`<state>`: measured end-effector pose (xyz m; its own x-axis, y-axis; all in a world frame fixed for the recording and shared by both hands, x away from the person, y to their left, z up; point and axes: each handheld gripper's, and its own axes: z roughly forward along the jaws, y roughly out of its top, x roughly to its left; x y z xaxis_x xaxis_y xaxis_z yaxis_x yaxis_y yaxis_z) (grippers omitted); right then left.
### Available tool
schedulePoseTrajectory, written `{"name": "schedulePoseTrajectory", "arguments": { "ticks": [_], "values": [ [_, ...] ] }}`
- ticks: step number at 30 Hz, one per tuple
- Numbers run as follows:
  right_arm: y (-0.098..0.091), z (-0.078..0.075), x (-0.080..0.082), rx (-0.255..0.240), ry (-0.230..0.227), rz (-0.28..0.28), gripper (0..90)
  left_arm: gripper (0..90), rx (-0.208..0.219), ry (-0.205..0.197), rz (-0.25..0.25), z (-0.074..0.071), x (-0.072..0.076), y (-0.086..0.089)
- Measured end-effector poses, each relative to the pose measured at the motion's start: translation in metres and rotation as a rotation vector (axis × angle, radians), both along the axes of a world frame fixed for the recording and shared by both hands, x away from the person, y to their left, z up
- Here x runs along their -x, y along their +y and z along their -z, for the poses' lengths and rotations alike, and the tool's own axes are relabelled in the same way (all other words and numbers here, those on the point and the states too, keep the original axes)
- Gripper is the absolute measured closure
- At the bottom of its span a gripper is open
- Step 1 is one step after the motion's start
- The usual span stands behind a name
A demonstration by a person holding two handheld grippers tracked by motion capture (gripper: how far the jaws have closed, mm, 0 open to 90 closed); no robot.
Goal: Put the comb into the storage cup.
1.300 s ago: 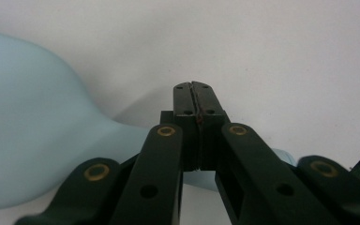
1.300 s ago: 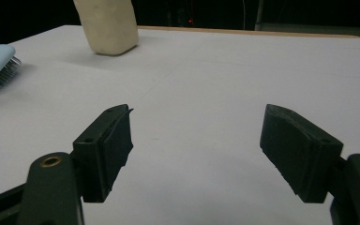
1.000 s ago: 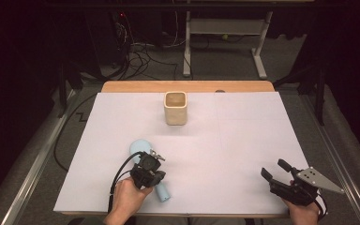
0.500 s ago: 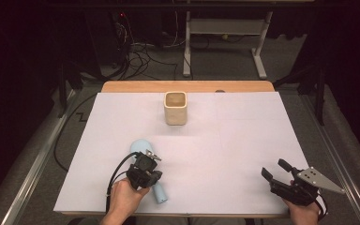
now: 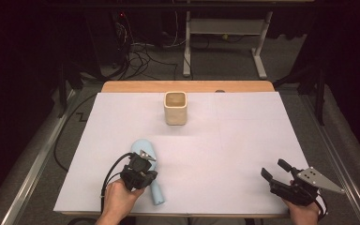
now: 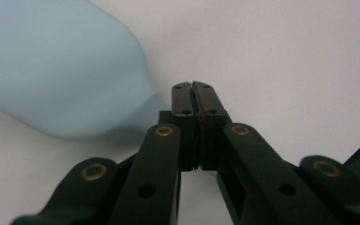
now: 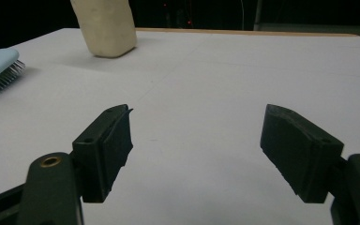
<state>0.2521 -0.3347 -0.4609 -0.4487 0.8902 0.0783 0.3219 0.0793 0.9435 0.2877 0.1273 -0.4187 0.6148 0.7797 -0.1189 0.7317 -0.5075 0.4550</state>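
The right gripper view is showing bristles (image 7: 0, 77) under the pale blue hairbrush (image 5: 149, 176), which the high view is hiding. The brush is lying on the white sheet (image 5: 243, 140) near the front left, its long axis running from the head, pointing away, to the handle, pointing toward the person. The left gripper (image 6: 194, 101) is hanging over the handle, jaws pressed together on nothing. The right gripper (image 7: 194, 150) is resting front right, jaws gaping and empty. A beige cup (image 5: 175, 108) is standing well apart.

A lab: paper-covered table (image 5: 243, 140), tangled cables (image 5: 140, 56), dark surroundings.
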Motion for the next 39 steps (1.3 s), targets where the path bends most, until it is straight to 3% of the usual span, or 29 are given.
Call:
{"name": "schedulePoseTrajectory", "arguments": {
  "ticks": [8,12,18,25,29,31,39],
  "values": [
    [0.0,0.0,0.0,0.0,0.001,0.001,25.5,80.5,0.016,-0.005,-0.007,-0.001,0.003,0.001],
    [0.0,0.0,0.0,0.0,0.001,0.001,25.5,68.4,0.041,-0.011,-0.029,-0.003,0.005,0.006],
    [0.0,0.0,0.0,0.001,0.0,-0.001,25.5,48.5,0.033,-0.009,-0.072,-0.004,0.008,0.013],
    [0.0,0.0,0.001,0.003,-0.004,0.003,25.5,32.0,0.045,0.041,-0.129,0.003,0.003,0.016],
    [0.001,0.0,0.001,0.007,-0.005,0.001,25.5,27.4,0.054,0.045,-0.155,0.008,0.001,0.014],
    [0.001,0.0,0.001,0.005,-0.004,0.001,25.5,27.0,0.037,0.025,-0.16,0.008,0.0,0.012],
    [0.001,0.0,0.0,0.005,-0.003,0.001,25.5,23.2,0.022,0.026,-0.174,0.009,0.003,0.007]
  ]
}}
